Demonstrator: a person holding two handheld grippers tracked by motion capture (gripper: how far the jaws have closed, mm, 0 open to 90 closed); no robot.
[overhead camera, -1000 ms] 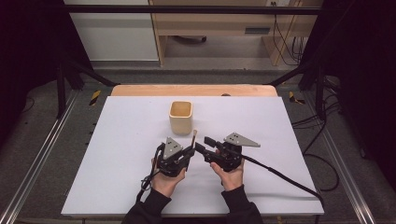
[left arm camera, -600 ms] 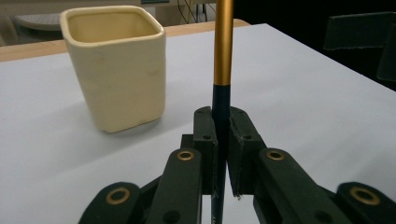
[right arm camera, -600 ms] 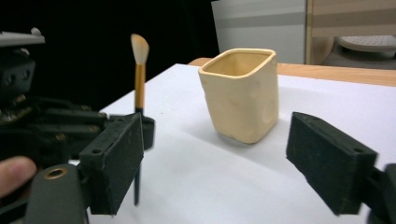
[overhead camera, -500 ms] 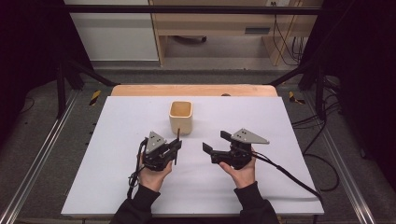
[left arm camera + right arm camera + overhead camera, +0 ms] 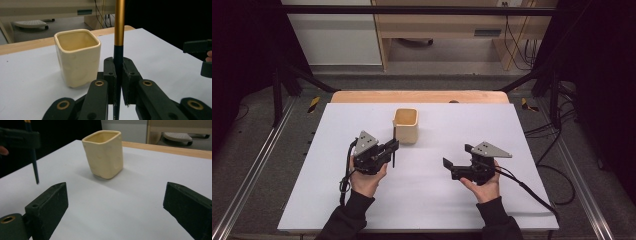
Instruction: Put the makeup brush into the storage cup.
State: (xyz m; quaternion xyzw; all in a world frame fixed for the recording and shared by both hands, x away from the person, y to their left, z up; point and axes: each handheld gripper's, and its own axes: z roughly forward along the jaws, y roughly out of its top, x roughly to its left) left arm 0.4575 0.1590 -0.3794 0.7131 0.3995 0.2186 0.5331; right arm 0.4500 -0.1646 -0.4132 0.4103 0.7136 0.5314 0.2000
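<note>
Clamped upright in left gripper [image 5: 391, 148], jaws pressed on it: pen [image 5: 119, 32], held above table [image 5: 512, 130], just beside cup [image 5: 406, 125]. Right gripper [image 5: 457, 161] jaws just opened wide, nothing between, well apart from cup.

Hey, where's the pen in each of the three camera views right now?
High view: pen left of centre, upright in the left gripper, just left of the cream cup.
Left gripper view: centre, clamped upright between the jaws.
Right gripper view: top left, tip hanging down.
Shared landmark: the cream cup.
</note>
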